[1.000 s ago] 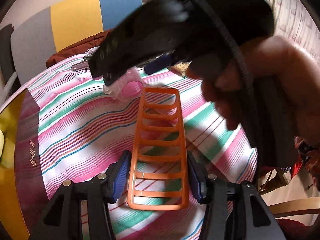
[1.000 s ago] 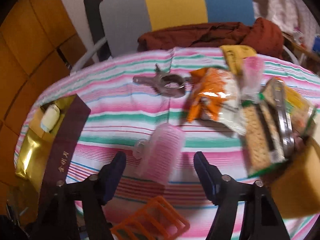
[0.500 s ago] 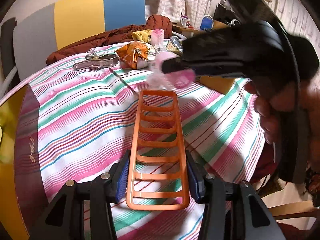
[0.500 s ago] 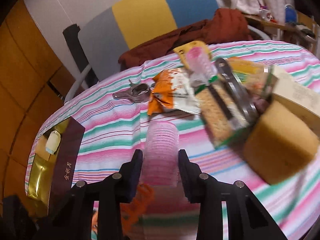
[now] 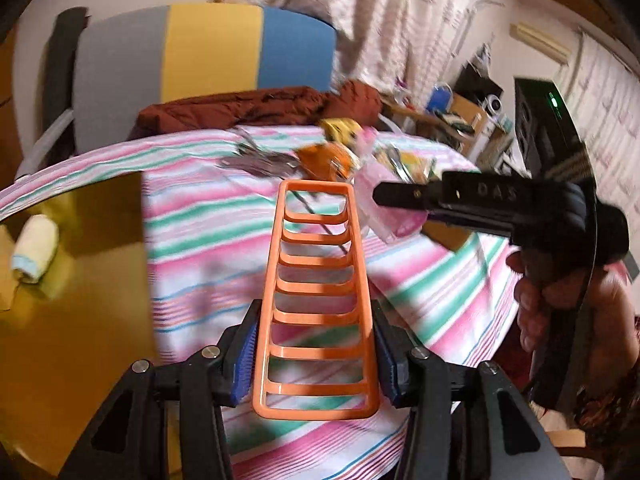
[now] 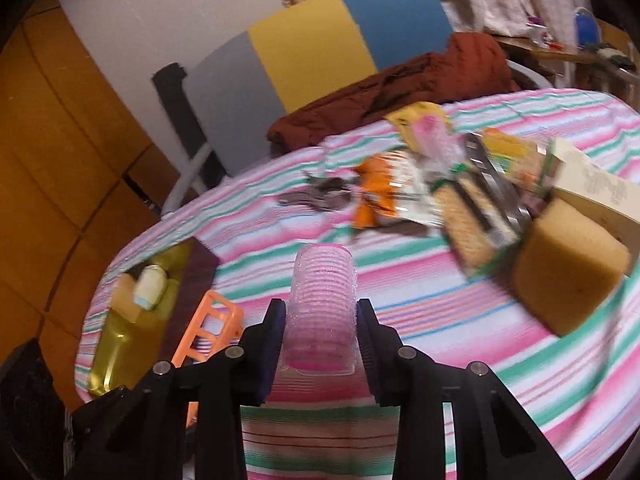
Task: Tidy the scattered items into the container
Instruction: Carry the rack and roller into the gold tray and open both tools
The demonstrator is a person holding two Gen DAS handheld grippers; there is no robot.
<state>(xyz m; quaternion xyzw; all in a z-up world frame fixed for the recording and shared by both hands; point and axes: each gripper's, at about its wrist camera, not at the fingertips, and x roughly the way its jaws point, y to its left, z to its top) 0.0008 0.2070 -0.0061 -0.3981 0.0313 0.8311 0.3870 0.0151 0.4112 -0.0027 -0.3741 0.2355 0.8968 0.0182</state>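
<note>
My left tongs clamp the orange rack; my right tongs grip the pink roller. Gold box, lower left, holds one item; snacks and sponge remain on the tabletop.

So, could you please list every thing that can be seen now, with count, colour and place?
orange rack: 1, orange, held in the left tool
hair roller: 1, pink, held in the right tool
gold box: 1, gold with dark lid, table's left edge
small roll: 1, cream, inside the gold box
sponge: 1, tan, table's right side
snack packets: several, orange, white and green, far side of the table
metal clip: 1, grey, beside the packets
tablecloth: 1, pink, green and white stripes, covering the table
chair: 1, grey, yellow and blue, behind the table
left tool: 1, black
right tool: 1, black
hand: 1, holding the right tool
</note>
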